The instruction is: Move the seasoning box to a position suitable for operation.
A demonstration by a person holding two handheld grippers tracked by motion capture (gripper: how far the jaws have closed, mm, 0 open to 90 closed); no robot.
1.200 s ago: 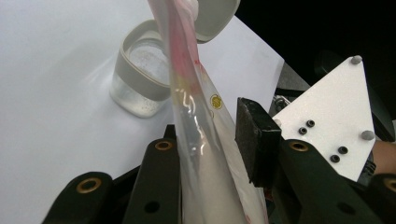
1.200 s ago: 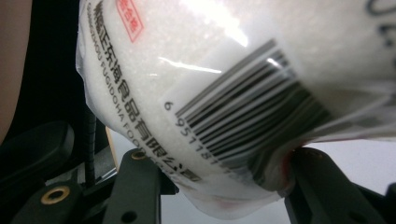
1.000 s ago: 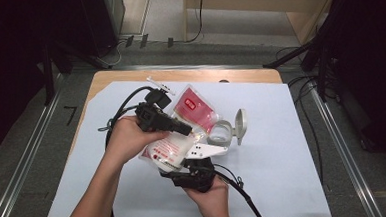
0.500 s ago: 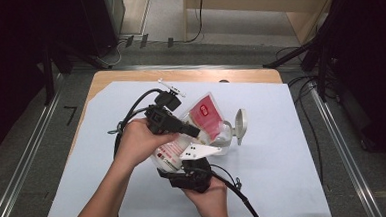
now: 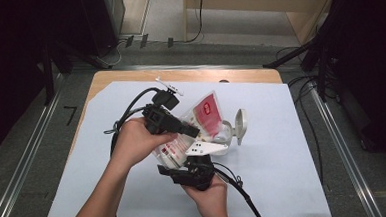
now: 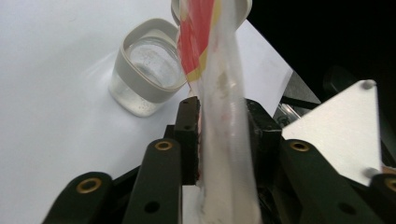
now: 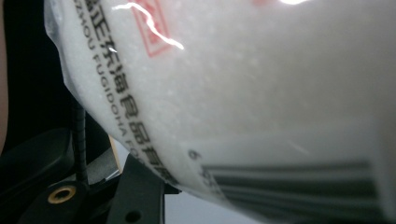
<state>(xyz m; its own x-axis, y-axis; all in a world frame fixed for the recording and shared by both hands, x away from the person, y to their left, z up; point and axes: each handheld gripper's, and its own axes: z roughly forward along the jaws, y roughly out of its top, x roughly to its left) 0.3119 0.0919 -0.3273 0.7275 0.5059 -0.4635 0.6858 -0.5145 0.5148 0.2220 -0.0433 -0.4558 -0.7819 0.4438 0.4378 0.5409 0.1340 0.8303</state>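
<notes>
A clear plastic bag of white grains with a red label is held tilted above the table by both grippers. My left gripper clamps it around the middle. In the left gripper view the bag fills the gap between the pads, and these jaws have just been opening. My right gripper grips the bag's lower end from the near side; in the right gripper view the bag lies close over one finger. A clear container with a grey rim stands under the bag's red end, its lid flipped open.
White paper covers the wooden table. Black cables trail from both grippers to the left and to the near edge. The container sits just beyond the left gripper's jaws. Dark equipment and floor rails surround the table.
The left hand has lifted and turned the bag, so its red end now stands higher and over the container. The left jaws look wider around it. The right hand stayed put.
</notes>
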